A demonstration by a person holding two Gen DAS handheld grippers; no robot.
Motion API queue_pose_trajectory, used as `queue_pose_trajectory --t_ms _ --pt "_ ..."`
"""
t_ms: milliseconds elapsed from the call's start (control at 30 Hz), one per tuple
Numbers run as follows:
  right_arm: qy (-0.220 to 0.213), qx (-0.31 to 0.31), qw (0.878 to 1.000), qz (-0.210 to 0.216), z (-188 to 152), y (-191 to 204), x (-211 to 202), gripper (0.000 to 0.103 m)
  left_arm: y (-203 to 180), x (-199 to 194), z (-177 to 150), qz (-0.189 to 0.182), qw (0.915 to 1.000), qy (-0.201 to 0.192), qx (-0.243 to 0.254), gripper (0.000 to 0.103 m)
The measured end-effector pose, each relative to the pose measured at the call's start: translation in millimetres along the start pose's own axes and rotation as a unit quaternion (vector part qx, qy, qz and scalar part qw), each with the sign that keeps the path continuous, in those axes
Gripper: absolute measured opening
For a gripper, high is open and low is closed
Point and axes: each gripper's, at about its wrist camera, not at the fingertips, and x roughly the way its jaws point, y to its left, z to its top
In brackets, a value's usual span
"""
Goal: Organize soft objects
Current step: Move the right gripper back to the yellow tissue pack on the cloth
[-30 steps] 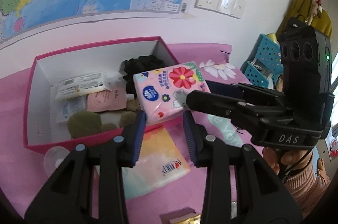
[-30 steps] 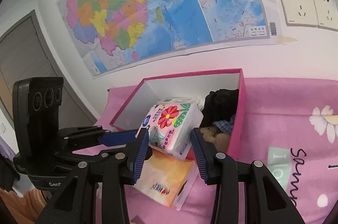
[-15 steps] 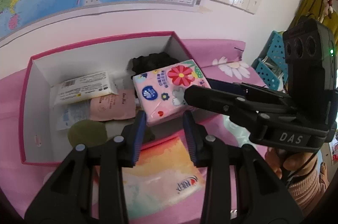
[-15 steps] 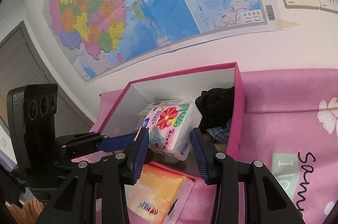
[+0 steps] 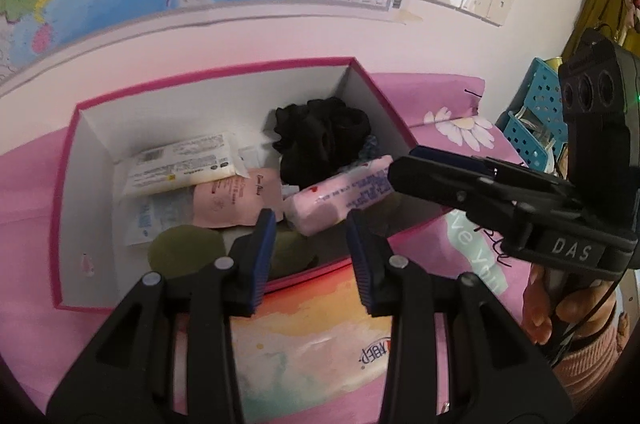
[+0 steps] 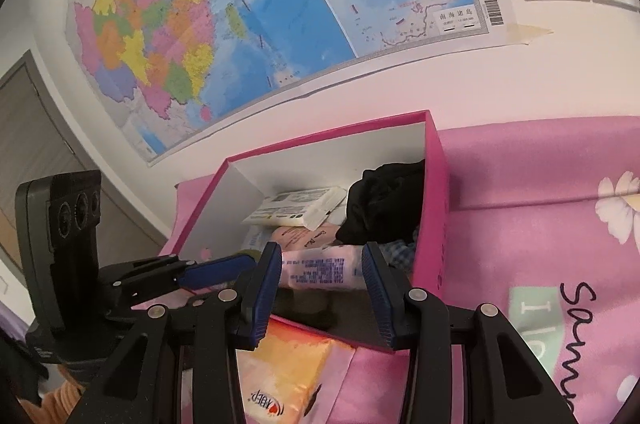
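Note:
A pink flowered tissue pack lies tilted on its side inside the pink box, near the box's front right corner. It also shows in the right wrist view, between the fingers of my right gripper, which is open around it with gaps on both sides. My left gripper is open and empty, over the box's front wall. An orange and white tissue pack lies on the pink cloth in front of the box; it also shows in the right wrist view.
In the box lie a black cloth bundle, a white wipes pack, a pink sachet and green round pads. A blue basket stands at the right. The wall with a map is behind.
The flowered tissue pack has gone from held up over the box to lying on its side inside it. My right gripper has let it go. Both grippers have moved closer to the box.

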Motion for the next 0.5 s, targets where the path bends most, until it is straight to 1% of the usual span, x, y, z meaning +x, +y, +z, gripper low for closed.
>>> queue_pose_trajectory --t_ms 100,233,367,500 --pt "0.001 -0.018 1.0 -0.008 -3.2 5.8 -2.6 0.043 -3.7 -3.6 -3.6 0.01 0.9999 -0.004 0.011 0.039" --pt "0.014 -0.027 0.999 -0.015 -10.4 7.4 -0.7 0.043 -6.7 -12.5 -10.9 0.01 0.9996 -0.014 0.021 0.039" --pt "0.013 -0.022 1.0 -0.013 -19.7 5.4 -6.8 0.043 -10.0 -28.4 -22.5 -0.012 0.9992 -0.026 0.028 0.039" --pt "0.003 -0.025 1.0 0.003 -30.9 8.0 -25.1 0.043 -15.7 -47.9 -39.9 -0.043 0.9976 -0.036 0.04 0.04"
